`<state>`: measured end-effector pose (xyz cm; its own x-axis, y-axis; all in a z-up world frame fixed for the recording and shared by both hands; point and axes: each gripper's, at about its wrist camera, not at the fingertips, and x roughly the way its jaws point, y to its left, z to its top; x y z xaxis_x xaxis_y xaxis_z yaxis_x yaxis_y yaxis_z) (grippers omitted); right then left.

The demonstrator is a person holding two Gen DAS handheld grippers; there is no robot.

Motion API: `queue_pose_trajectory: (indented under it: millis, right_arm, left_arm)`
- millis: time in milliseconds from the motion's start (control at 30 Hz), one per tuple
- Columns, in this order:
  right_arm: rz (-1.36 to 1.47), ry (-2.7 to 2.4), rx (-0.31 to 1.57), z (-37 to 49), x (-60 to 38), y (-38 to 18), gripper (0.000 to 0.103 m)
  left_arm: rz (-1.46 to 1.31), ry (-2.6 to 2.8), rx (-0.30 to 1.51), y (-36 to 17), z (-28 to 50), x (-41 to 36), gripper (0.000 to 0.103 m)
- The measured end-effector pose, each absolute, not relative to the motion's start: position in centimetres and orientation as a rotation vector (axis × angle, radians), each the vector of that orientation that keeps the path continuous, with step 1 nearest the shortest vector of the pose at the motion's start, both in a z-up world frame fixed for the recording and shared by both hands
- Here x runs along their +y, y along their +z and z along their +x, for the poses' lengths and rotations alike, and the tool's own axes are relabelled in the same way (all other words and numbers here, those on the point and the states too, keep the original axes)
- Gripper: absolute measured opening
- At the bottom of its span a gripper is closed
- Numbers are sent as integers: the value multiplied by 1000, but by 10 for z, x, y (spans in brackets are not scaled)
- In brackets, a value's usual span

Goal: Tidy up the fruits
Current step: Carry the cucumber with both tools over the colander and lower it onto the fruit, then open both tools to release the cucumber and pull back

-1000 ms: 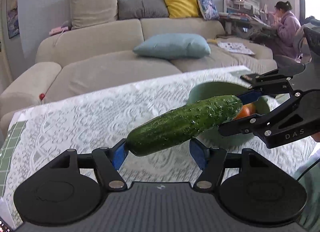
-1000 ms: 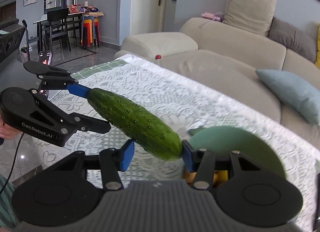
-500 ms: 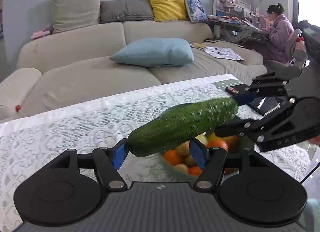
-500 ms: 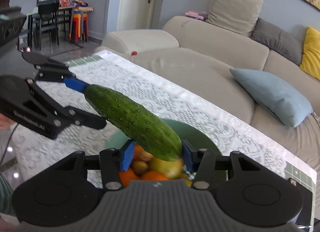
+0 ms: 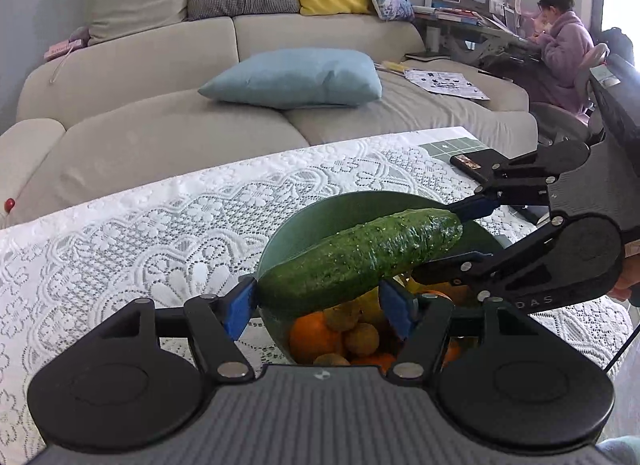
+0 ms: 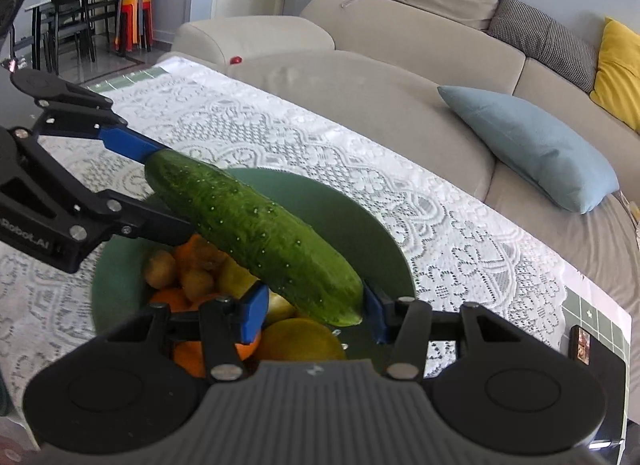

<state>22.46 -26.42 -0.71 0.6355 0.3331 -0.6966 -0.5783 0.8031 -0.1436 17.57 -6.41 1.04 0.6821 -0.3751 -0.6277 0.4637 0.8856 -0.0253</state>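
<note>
A long green cucumber [image 5: 360, 257] is held at both ends, above a green bowl [image 5: 320, 217] of oranges, kiwis and a lemon. My left gripper [image 5: 316, 305] is shut on its near end in the left wrist view. My right gripper [image 5: 468, 231] grips the far end there. In the right wrist view the cucumber [image 6: 256, 233] runs from my right gripper [image 6: 316, 313] up to my left gripper [image 6: 160, 189], over the bowl [image 6: 360, 221] and its fruit [image 6: 192, 277].
The bowl stands on a white lace tablecloth [image 5: 160, 233]. A dark phone [image 5: 472, 163] lies at the table's far right corner. A beige sofa [image 5: 160, 117] with cushions runs behind the table. A person sits at a desk [image 5: 560, 53] at the right.
Both grippers have carried the cucumber right and down, from beside the bowl to directly over it. The bowl's fruit now shows beneath it.
</note>
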Motion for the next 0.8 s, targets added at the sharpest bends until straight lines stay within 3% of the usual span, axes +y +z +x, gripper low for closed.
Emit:
queue_pose_trajectory:
  millis: [133,800]
  right_arm:
    - [-403,517,734,234,-263,-17,49]
    - [-372,440,724,246,-258,-15,53]
  left_arm:
    - [154,-467,681,6,179,-69,72]
    - [130,-368,627,3,181,-72,72]
